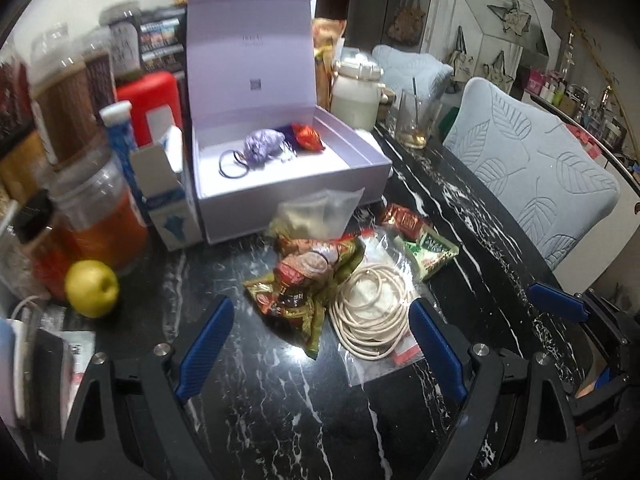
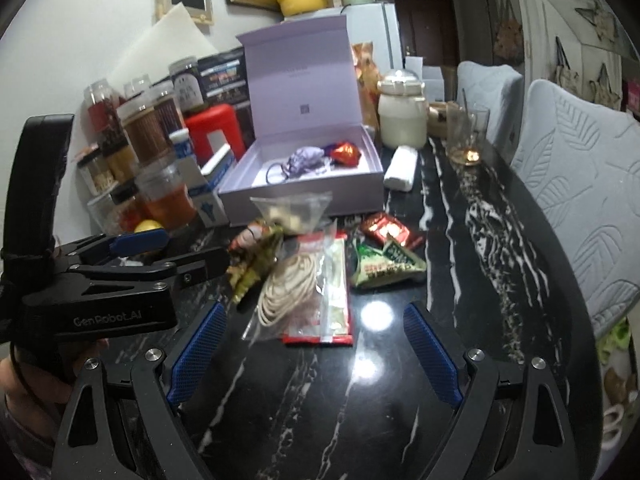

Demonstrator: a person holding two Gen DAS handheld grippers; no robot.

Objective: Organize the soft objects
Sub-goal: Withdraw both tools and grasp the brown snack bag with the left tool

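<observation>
Hovering both grippers, left (image 1: 320, 348) and right (image 2: 316, 356), jaws wide and empty, we are eyeing the packet pile (image 1: 304, 280) before the open box (image 1: 296, 168); we are advising pinching 1 packet only.

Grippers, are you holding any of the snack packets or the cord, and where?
Nothing is held. The left gripper and right gripper are both open above the black table.

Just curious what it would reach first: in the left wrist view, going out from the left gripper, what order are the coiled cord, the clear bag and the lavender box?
From the left gripper:
1. Coiled cord, just ahead, right of centre.
2. Clear bag, behind the wrappers.
3. Lavender box, farthest back, lid open.
</observation>
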